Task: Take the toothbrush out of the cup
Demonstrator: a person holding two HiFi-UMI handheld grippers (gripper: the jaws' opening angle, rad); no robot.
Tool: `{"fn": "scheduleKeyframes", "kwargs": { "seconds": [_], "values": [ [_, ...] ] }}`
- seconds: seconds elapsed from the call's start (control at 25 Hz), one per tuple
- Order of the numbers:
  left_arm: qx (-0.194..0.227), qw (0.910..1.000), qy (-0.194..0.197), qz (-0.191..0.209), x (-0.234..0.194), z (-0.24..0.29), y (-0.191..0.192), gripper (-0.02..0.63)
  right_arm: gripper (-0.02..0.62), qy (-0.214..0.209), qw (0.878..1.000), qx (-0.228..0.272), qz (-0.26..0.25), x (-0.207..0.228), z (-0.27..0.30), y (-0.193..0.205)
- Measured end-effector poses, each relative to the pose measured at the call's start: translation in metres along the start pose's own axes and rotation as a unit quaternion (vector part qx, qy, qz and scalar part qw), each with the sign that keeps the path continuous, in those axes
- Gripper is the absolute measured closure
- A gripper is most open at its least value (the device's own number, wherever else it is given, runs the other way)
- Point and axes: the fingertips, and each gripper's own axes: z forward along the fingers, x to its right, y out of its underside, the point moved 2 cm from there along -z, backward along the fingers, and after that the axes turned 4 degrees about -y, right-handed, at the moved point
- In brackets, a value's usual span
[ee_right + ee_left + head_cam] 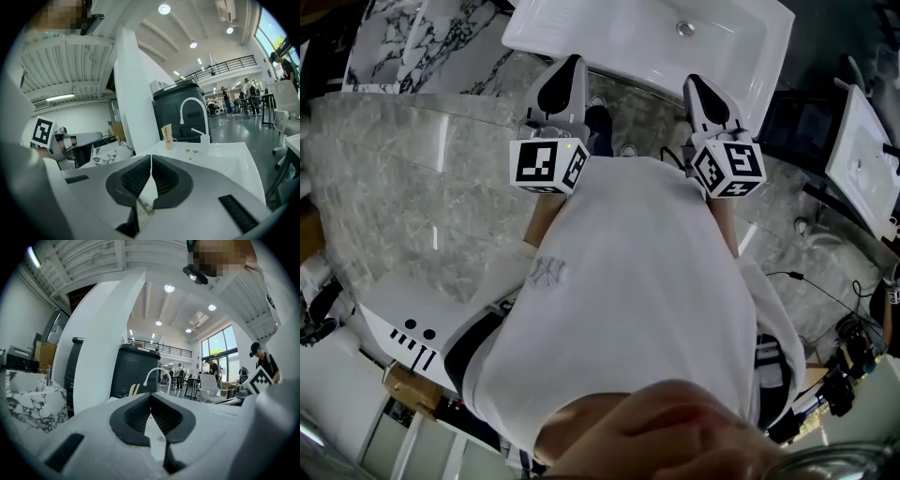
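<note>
A small cup (168, 142) stands on the white sink's back rim left of the white faucet (192, 112). Tan toothbrush handles (166, 131) stick upright out of it. The left gripper view shows the same cup (133, 391) small and far off, beside the faucet (157, 376). My left gripper (150, 396) and right gripper (151, 157) are both shut and hold nothing. Both are well short of the cup. In the head view the left gripper (569, 67) and right gripper (697, 86) point side by side toward the sink (741, 66); the cup is out of that view.
A soap pump bottle (204, 137) sits right of the faucet. A marble counter (412, 178) lies to the sink's left. A dark bin (180, 110) stands behind the sink. A tall white pillar (133, 103) rises at the left. People and tables are far behind.
</note>
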Motion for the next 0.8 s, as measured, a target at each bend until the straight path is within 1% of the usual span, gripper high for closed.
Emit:
{"fn": "scheduleKeyframes", "kwargs": {
  "seconds": [0.32,0.56,0.8],
  "values": [
    [-0.005,0.9997,0.023,-0.004,-0.042,0.064,-0.014,0.589,0.580,0.023,1.000,0.002,0.000,0.016,0.062,-0.030],
    [-0.011,0.9990,0.042,-0.010,-0.076,0.104,-0.019,0.591,0.580,0.050,0.999,0.000,0.006,0.022,0.101,-0.043],
    [-0.023,0.9970,0.074,-0.008,-0.106,0.144,-0.018,0.591,0.580,0.083,0.996,0.002,0.015,0.029,0.137,-0.050]
  ]
}}
